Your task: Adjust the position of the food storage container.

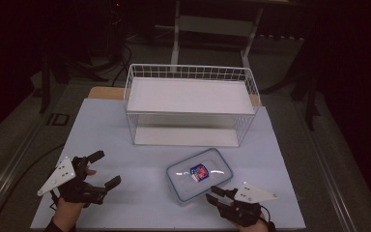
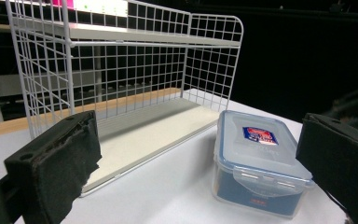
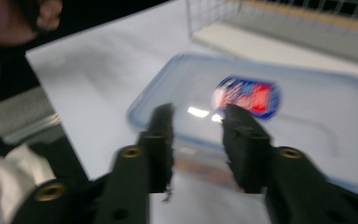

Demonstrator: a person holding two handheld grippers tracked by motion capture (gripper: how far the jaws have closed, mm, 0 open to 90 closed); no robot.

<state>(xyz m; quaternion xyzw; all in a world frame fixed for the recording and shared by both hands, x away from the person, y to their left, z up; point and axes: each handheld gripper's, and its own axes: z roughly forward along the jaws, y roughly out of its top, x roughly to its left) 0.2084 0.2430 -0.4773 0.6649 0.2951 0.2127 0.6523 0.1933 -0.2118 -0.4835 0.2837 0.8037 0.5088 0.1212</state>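
A clear plastic lidded box (image 1: 199, 174) with a red and blue sticker lies on the white table top near the front middle. In the left gripper view the box (image 2: 256, 161) sits ahead between wide-spread jaws, well apart from them. My left gripper (image 1: 101, 169) is open at the front left, pointing toward the box. My right gripper (image 1: 213, 193) is at the box's near right corner, jaws a small gap apart; in its own blurred view the right gripper (image 3: 196, 119) hangs over the box's (image 3: 307, 112) front edge with nothing gripped.
A white wire rack (image 1: 191, 104) with an upper shelf and a lower shelf stands behind the box at the table's middle back. The table's front edge (image 1: 164, 225) runs just under both hands. Dark floor and furniture legs surround the table.
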